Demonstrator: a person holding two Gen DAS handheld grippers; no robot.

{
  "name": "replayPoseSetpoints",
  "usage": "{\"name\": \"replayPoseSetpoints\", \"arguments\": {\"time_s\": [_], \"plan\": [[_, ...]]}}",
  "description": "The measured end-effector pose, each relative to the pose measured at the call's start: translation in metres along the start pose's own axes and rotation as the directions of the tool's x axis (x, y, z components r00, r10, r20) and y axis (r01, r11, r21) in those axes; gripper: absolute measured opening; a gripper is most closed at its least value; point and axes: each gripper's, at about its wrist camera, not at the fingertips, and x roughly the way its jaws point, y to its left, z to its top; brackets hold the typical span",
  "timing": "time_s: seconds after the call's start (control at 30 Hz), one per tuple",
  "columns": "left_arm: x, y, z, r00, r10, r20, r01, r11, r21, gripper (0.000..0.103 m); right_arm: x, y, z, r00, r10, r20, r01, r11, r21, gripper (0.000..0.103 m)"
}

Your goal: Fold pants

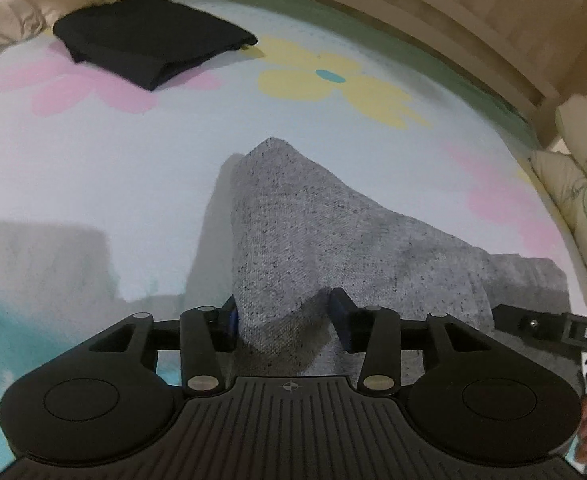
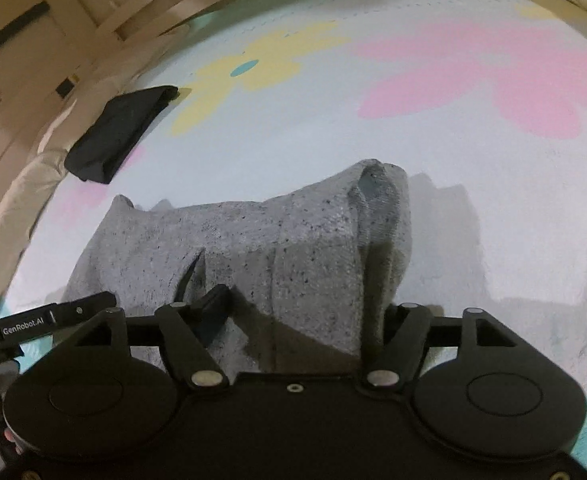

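Place: a home bedroom is showing in both views.
Bed: a bed (image 1: 93,152) is taking up most of the scene, covered with a pale blue sheet printed with big pink and yellow flowers.
Frame: a light wooden bed frame (image 1: 473,28) is curving along the far edge of the mattress.
Bedding: a beige quilt (image 1: 5,20) is bunching at one corner, and a leaf-print pillow (image 1: 585,176) is leaning at the other.
Clothes: folded dark clothing (image 1: 149,36) and grey pants (image 1: 313,232) are lying on the sheet.
Walls: beige panelled doors or wardrobe fronts (image 2: 17,40) are standing behind the bed.
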Motion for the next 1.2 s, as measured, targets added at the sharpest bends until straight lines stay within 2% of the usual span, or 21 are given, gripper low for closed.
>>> {"name": "replayPoseSetpoints", "arguments": {"time_s": [0.07, 0.1, 0.17, 0.27, 0.37, 0.43, 0.5, 0.6, 0.67, 0.77, 0.83, 0.9, 0.97, 1.03, 1.1, 1.2], "plan": [[-0.008, -0.005, 0.002, 0.999, 0.032, 0.02, -0.032, 0.999, 0.008, 0.042, -0.004, 0.003, 0.002, 0.999, -0.042, 0.002, 0.042, 0.999, -0.008, 0.089], [-0.011, -0.008, 0.003, 0.998, 0.052, 0.038, -0.052, 0.999, 0.015, 0.042, -0.004, 0.005, 0.005, 0.996, -0.085, 0.004, 0.085, 0.996, -0.015, 0.093], [-0.023, -0.012, 0.004, 0.992, 0.08, 0.093, -0.085, 0.995, 0.048, 0.042, -0.012, 0.01, 0.011, 0.983, -0.178, 0.038, 0.18, 0.983, -0.046, 0.094], [-0.045, -0.027, 0.004, 0.975, 0.122, 0.185, -0.145, 0.982, 0.121, 0.042, -0.038, 0.012, 0.013, 0.963, -0.24, 0.122, 0.253, 0.961, -0.109, 0.097], [-0.066, -0.047, 0.004, 0.951, 0.154, 0.267, -0.205, 0.963, 0.175, 0.042, -0.058, 0.024, 0.014, 0.91, -0.343, 0.235, 0.379, 0.916, -0.13, 0.102], [-0.08, -0.059, 0.002, 0.936, 0.167, 0.309, -0.233, 0.954, 0.189, 0.042, -0.072, 0.038, 0.016, 0.85, -0.441, 0.288, 0.491, 0.86, -0.135, 0.102], [-0.097, -0.07, -0.001, 0.928, 0.164, 0.335, -0.238, 0.952, 0.193, 0.042, -0.08, 0.056, 0.018, 0.805, -0.507, 0.308, 0.568, 0.809, -0.151, 0.102], [-0.121, -0.083, -0.009, 0.918, 0.152, 0.367, -0.236, 0.952, 0.196, 0.042, -0.094, 0.084, 0.011, 0.759, -0.562, 0.329, 0.636, 0.749, -0.189, 0.102], [-0.136, -0.087, -0.019, 0.907, 0.144, 0.395, -0.236, 0.952, 0.196, 0.043, -0.102, 0.103, 0.0, 0.74, -0.573, 0.351, 0.66, 0.718, -0.222, 0.102], [-0.154, -0.092, -0.035, 0.892, 0.145, 0.429, -0.246, 0.95, 0.191, 0.044, -0.115, 0.127, -0.023, 0.745, -0.548, 0.379, 0.658, 0.697, -0.284, 0.102], [-0.164, -0.092, -0.045, 0.884, 0.166, 0.436, -0.27, 0.944, 0.188, 0.044, -0.126, 0.136, -0.036, 0.773, -0.524, 0.358, 0.626, 0.721, -0.297, 0.102], [-0.173, -0.09, -0.054, 0.884, 0.182, 0.431, -0.28, 0.944, 0.177, 0.044, -0.136, 0.14, -0.047, 0.811, -0.491, 0.318, 0.576, 0.763, -0.292, 0.102], [-0.18, -0.085, -0.062, 0.891, 0.186, 0.413, -0.27, 0.951, 0.153, 0.044, -0.145, 0.142, -0.056, 0.842, -0.465, 0.273, 0.531, 0.803, -0.27, 0.102], [-0.186, -0.08, -0.068, 0.909, 0.176, 0.378, -0.244, 0.96, 0.137, 0.044, -0.153, 0.14, -0.069, 0.86, -0.45, 0.239, 0.502, 0.829, -0.246, 0.102], [-0.19, -0.079, -0.074, 0.928, 0.16, 0.337, -0.22, 0.964, 0.15, 0.044, -0.16, 0.138, -0.082, 0.864, -0.448, 0.23, 0.496, 0.836, -0.233, 0.102], [-0.191, -0.08, -0.088, 0.932, 0.164, 0.324, -0.229, 0.958, 0.171, 0.044, -0.172, 0.139, -0.102, 0.86, -0.451, 0.239, 0.5, 0.838, -0.22, 0.102]]}}
